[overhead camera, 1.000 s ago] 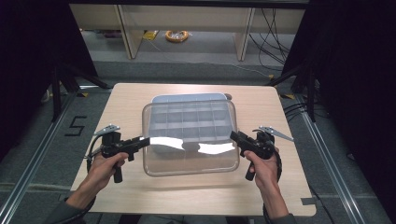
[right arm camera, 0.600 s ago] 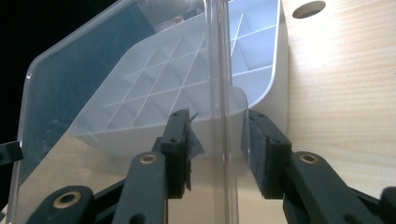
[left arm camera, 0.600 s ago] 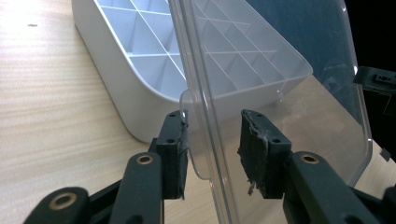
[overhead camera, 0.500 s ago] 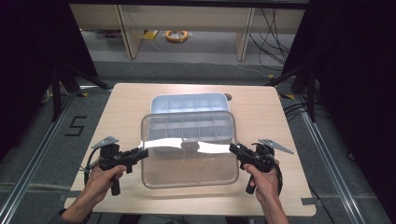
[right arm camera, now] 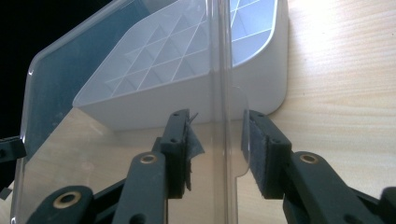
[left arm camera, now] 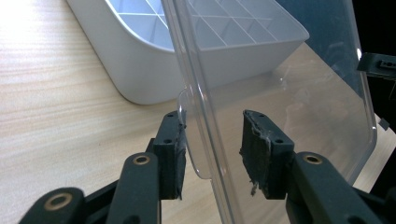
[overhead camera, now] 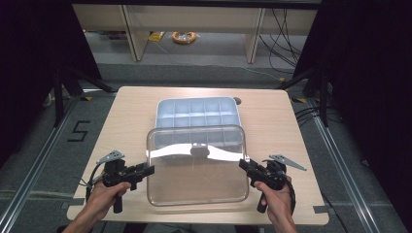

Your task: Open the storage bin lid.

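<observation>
A clear plastic lid (overhead camera: 197, 179) lies level over the front of the table, and its far edge overlaps the white compartment box (overhead camera: 197, 110) behind it. My left gripper (overhead camera: 151, 169) is at the lid's left edge and my right gripper (overhead camera: 241, 164) is at its right edge. In the left gripper view the lid's rim (left arm camera: 201, 116) passes between the jaws of the left gripper (left arm camera: 212, 149). A small tab there touches the left pad, and a gap shows at the right pad. In the right gripper view the rim (right arm camera: 225, 93) stands between the spread pads of the right gripper (right arm camera: 215, 149).
The box (left arm camera: 140, 70) sits open at the table's middle, its grid of cells bare. The wooden table (overhead camera: 131, 111) has bare wood on both sides of the box. Beyond the far edge are cables and shelving on the floor.
Both grippers and the lid have come toward the near edge of the table. The lid has come off the box, which now shows its open cells.
</observation>
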A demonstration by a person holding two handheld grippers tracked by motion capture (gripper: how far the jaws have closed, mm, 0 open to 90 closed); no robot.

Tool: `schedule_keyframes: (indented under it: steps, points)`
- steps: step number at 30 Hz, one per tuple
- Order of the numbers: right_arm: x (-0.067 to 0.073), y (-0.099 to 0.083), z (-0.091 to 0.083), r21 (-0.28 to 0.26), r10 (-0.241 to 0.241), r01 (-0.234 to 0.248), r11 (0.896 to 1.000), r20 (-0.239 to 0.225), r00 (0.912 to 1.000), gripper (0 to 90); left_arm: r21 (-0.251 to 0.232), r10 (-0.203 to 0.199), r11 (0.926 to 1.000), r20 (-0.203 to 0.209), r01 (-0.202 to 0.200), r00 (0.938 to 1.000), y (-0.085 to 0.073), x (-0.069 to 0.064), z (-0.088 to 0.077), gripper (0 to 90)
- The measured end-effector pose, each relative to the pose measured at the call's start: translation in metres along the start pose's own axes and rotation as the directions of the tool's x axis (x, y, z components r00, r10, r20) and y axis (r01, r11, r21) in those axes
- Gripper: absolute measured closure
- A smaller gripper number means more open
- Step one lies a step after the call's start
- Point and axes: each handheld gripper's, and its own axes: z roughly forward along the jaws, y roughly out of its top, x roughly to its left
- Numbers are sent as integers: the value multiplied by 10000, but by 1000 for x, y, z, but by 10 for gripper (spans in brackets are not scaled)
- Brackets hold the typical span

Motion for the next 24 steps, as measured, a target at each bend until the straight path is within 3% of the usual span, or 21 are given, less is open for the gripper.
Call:
schedule_keyframes:
  steps: [1, 2, 3, 4, 7, 9, 10, 11, 14, 15, 16, 18, 20, 21, 22, 23, 24]
  points:
    - [3, -1, -2, 64, 243, -243, 9997, -56, 9997, 630, 44, 30, 10000, -8, -30, 10000, -2, 0, 0, 594]
    - [0, -3, -2, 0, -254, 254, 9997, -56, 9997, 630, 55, 54, 10000, -17, -54, 10000, -5, 0, 0, 595]
    - [0, -4, -3, -9, -397, 397, 9992, 16, 9992, 632, 93, -2, 10000, -22, 2, 10000, -8, 0, 1, 596]
    - [3, -6, -5, 21, -221, 220, 9998, 28, 9998, 632, 214, -2, 9998, -87, 4, 10000, -12, 0, 1, 596]
    - [2, -12, -7, 66, -680, 679, 9977, 213, 9975, 630, 475, 102, 9988, -107, -97, 9999, -21, -2, 3, 584]
    - [3, -15, -9, 111, -720, 718, 9974, 171, 9973, 628, 639, 178, 9978, -99, -171, 9998, -25, -3, 2, 574]
    - [3, -15, -9, 111, -720, 718, 9974, 171, 9973, 628, 639, 178, 9978, -99, -171, 9998, -25, -3, 2, 575]
    - [4, -17, -12, 171, -341, 340, 9993, 68, 9994, 628, 622, 44, 9981, -1, -44, 10000, -27, -4, 2, 575]
    - [0, -22, -15, 228, -519, 515, 9984, 147, 9985, 629, 686, 83, 9976, 44, -86, 10000, -29, -6, 1, 579]
    - [2, -24, -16, 326, -279, 275, 9991, 106, 9996, 629, 662, 91, 9978, 47, -93, 9999, -29, -6, 0, 579]
    - [0, -25, -15, 290, -452, 445, 9986, 230, 9987, 629, 642, 80, 9979, 45, -83, 10000, -30, -7, 0, 580]
    - [2, -29, -16, 418, -172, 167, 9990, 114, 9998, 629, 596, 37, 9982, 56, -40, 10000, -31, -7, -1, 581]
    - [-1, -31, -16, 478, -349, 343, 9983, 129, 9993, 626, 619, -52, 9981, 79, 47, 10000, -32, -6, -2, 585]
    - [1, -33, -17, 583, -40, 28, 9983, 207, 9998, 626, 629, -54, 9980, 89, 48, 9999, -33, -6, -1, 586]
    - [-2, -35, -15, 500, -360, 347, 9981, 250, 9990, 625, 637, -90, 9979, 107, 83, 9999, -34, -6, -1, 584]
    - [-1, -36, -16, 634, -95, 79, 9980, 249, 9996, 623, 704, -133, 9974, 118, 124, 9998, -35, -6, -1, 583]
    - [-2, -37, -16, 629, -116, 106, 9980, 147, 9998, 622, 741, -134, 9972, 140, 123, 9998, -35, -6, -1, 583]
